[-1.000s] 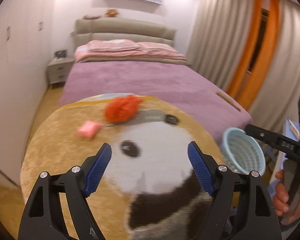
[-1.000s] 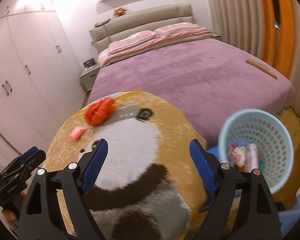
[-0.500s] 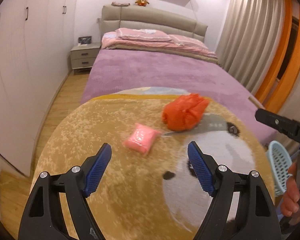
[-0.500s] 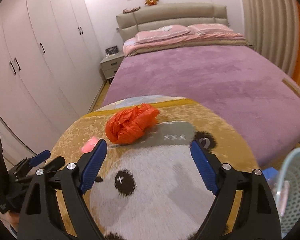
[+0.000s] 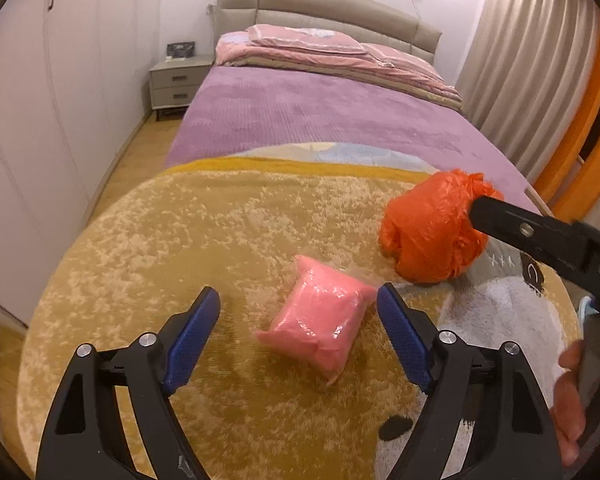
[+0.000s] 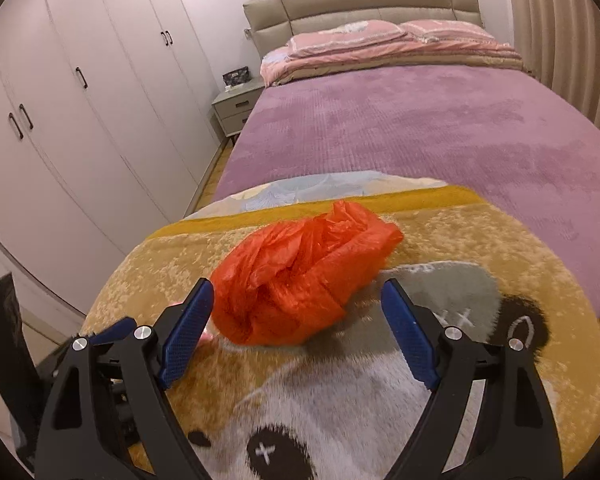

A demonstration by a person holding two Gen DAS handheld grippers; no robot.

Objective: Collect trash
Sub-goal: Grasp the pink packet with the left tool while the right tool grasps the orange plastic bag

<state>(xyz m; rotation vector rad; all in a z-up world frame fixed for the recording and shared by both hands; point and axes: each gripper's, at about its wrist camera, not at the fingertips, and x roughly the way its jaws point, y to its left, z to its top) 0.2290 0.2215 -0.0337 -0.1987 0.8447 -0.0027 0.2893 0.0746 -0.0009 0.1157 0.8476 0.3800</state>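
Left gripper (image 5: 298,312) spread wide, nothing clamped, straddling the pink plastic-wrapped packet (image 5: 320,326), which lies flat on the yellow panda blanket (image 5: 180,240) at the foot of the bed (image 5: 320,120); right pad sits just beside the packet's edge, contact unclear. Right gripper (image 6: 298,312) also spread wide and empty, lined up on the crumpled orange plastic bag (image 6: 300,276), which rests on the same blanket just right of the packet. Bag bulges between the right gripper's pads; left pad looks nearly against it, can't tell if touching.
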